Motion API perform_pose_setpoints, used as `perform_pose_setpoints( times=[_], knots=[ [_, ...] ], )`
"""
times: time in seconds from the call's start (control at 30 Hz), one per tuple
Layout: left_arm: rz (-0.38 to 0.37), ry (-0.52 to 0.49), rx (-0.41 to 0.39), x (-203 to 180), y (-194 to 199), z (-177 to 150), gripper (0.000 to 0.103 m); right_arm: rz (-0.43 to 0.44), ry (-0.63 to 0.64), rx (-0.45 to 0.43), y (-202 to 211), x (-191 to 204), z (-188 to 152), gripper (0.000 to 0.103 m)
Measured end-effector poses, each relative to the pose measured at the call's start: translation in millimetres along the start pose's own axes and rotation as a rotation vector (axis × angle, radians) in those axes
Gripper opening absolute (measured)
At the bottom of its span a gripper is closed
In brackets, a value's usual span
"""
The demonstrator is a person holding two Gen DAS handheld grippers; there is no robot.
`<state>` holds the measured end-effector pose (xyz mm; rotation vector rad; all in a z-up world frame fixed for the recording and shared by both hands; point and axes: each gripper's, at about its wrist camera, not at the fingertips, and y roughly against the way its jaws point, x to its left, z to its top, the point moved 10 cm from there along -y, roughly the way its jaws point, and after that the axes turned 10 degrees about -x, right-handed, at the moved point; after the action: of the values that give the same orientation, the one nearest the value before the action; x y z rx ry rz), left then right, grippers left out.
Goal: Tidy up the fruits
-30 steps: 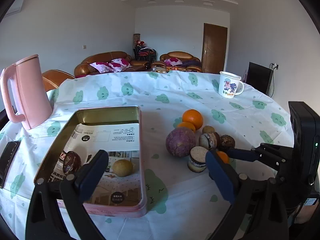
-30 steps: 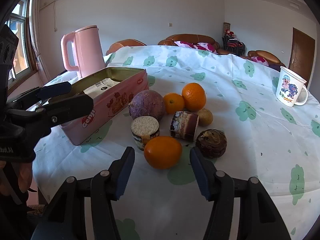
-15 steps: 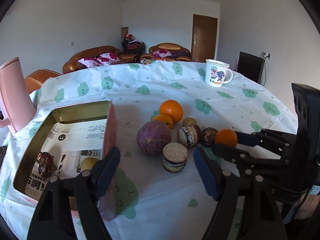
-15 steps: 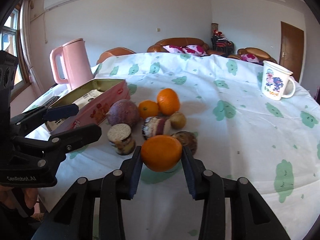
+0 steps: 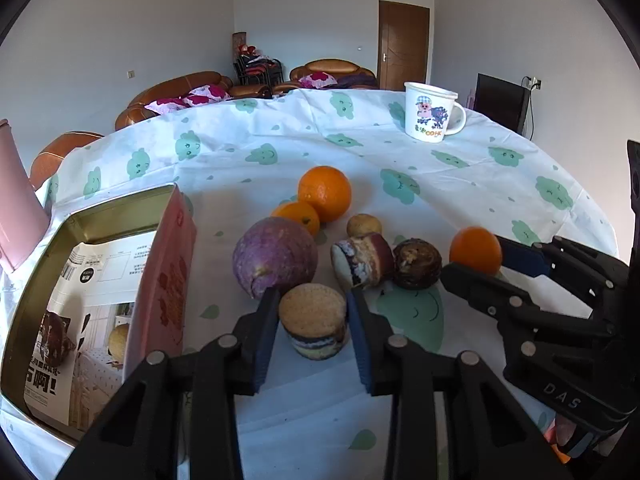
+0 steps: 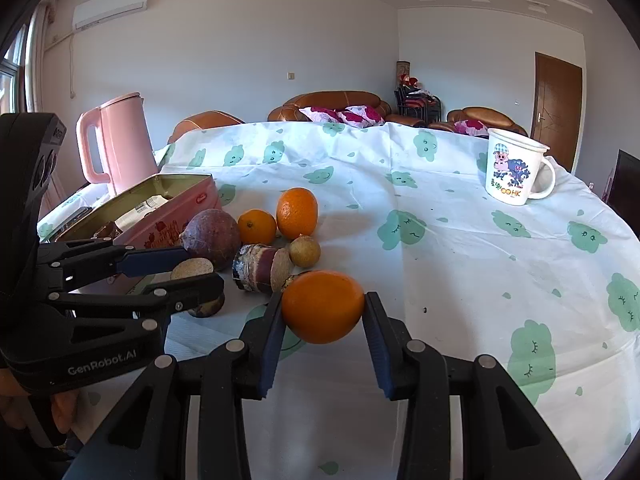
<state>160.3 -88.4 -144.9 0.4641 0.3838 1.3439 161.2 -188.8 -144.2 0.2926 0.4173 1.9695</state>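
My right gripper [image 6: 323,312] is shut on an orange [image 6: 322,306] and holds it above the cloth; the orange also shows in the left wrist view [image 5: 475,249]. My left gripper [image 5: 313,320] has closed around a short cut cane stub [image 5: 313,320] standing on the table, pads at its sides. Behind it lie a purple round fruit [image 5: 275,255], two oranges [image 5: 325,193], a second cane stub [image 5: 363,261], a brown fruit [image 5: 417,263] and a small tan fruit [image 5: 363,225]. The pink tin [image 5: 160,280] at left holds two fruits.
A pink kettle [image 6: 120,140] stands behind the tin at the far left. A white cartoon mug [image 6: 512,168] stands at the far right of the table. The table edge runs close in front of both grippers. Sofas and a door lie beyond.
My right gripper closed on the near orange and lifted it. My left gripper swung right from over the tin to the fruit pile and closed around the cane stub.
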Motion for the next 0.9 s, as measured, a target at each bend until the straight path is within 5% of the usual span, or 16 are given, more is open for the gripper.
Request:
perform_pose_setpoints(
  times=[0.9],
  knots=[
    [0.032, 0.028, -0.267, 10, 45, 22, 0.036, 0.024, 0.018, -0.157, 21, 4, 14, 0.041]
  ],
)
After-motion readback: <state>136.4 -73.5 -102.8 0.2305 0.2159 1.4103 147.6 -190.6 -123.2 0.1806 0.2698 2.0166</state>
